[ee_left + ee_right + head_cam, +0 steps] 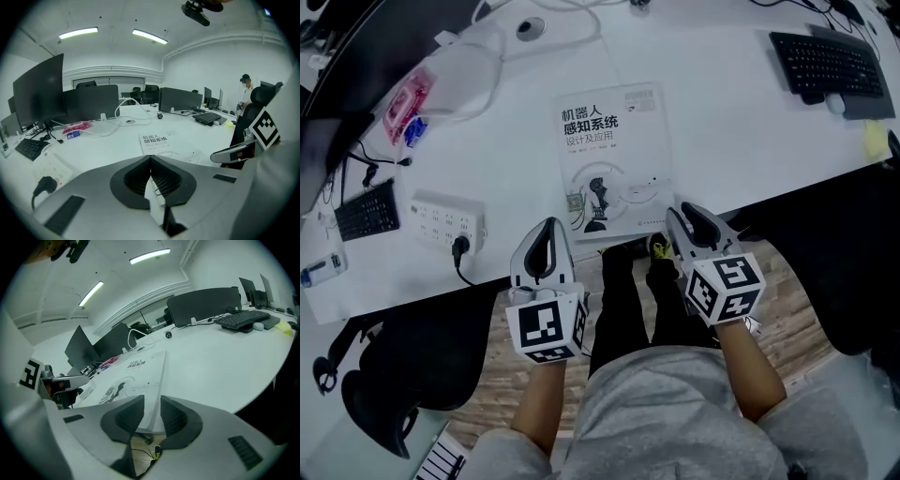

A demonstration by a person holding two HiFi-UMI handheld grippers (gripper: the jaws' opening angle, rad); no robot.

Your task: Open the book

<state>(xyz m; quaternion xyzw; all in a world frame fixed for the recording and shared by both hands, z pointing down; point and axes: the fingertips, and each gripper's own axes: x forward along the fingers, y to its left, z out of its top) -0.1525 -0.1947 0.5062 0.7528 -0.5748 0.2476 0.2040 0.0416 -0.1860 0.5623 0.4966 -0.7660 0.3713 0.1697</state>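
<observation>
The grey-and-black right tool (682,212) (151,400) has its jaws apart with nothing clamped. In the right gripper view the near right corner of the white paperback book (614,141) (140,369) shows in the gap between them, with the book's right edge running up the frame from there, and the pads do not press on it. In the head view this tool's tip sits just beside that corner, lower centre-right of the frame. The matching left tool (551,227) (150,158) has its jaws together and empty, and it hangs over the bench's front edge, just left of the book's lower left corner. The book itself lies flat and closed, front cover up with dark printed characters and a small figure drawing, near the front edge of the white bench (741,122), in the middle of the head view. So none of the task is done yet: the cover is still down and neither tool has hold of it. What is left, as I judge it, is to catch the cover at its free right edge, lift it and swing it over to the left. Further out, a white power strip (445,220) lies at the left and a black keyboard (825,66) at the upper right.
</observation>
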